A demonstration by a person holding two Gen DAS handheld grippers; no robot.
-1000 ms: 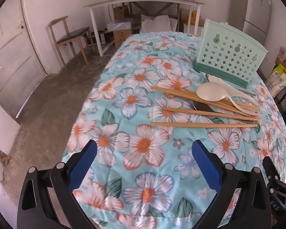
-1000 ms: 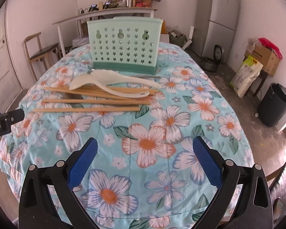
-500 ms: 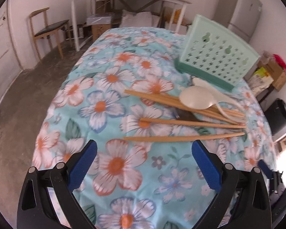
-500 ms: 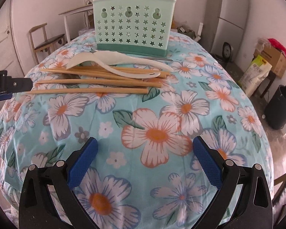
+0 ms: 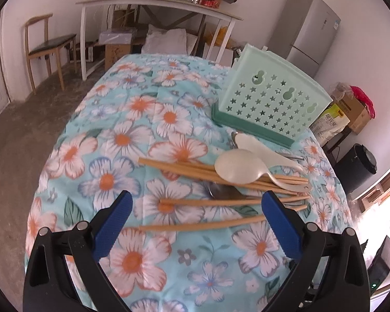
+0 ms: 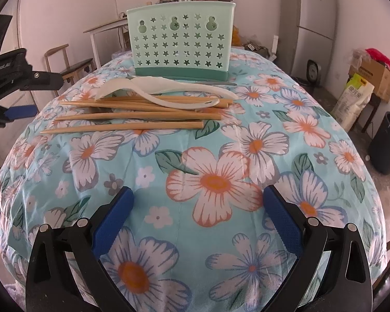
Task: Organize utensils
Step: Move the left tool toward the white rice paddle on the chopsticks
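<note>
Several wooden chopsticks [image 5: 200, 225] [image 6: 122, 127] lie in a loose pile on the floral tablecloth [image 5: 132, 140] [image 6: 221, 182]. Two white spoons [image 5: 238, 166] [image 6: 169, 87] lie on top of them, with a metal spoon [image 5: 222, 192] partly hidden underneath. A mint-green perforated utensil holder [image 5: 270, 98] [image 6: 180, 44] stands upright just behind the pile. My left gripper [image 5: 195, 219] is open and empty, its fingers straddling the nearest chopstick from above. My right gripper [image 6: 197, 215] is open and empty, well short of the pile. The left gripper also shows at the left edge of the right wrist view [image 6: 15, 109].
The table's edges fall away on the left and right. A wooden chair [image 5: 49, 49], a white cluttered side table [image 5: 158, 2], a grey fridge [image 5: 306, 28], cardboard boxes [image 6: 377, 75] and a black bin [image 6: 384, 140] stand around the room.
My left gripper has moved forward and down toward the chopsticks, which are now between its fingers. My right gripper has moved lower and closer to the table.
</note>
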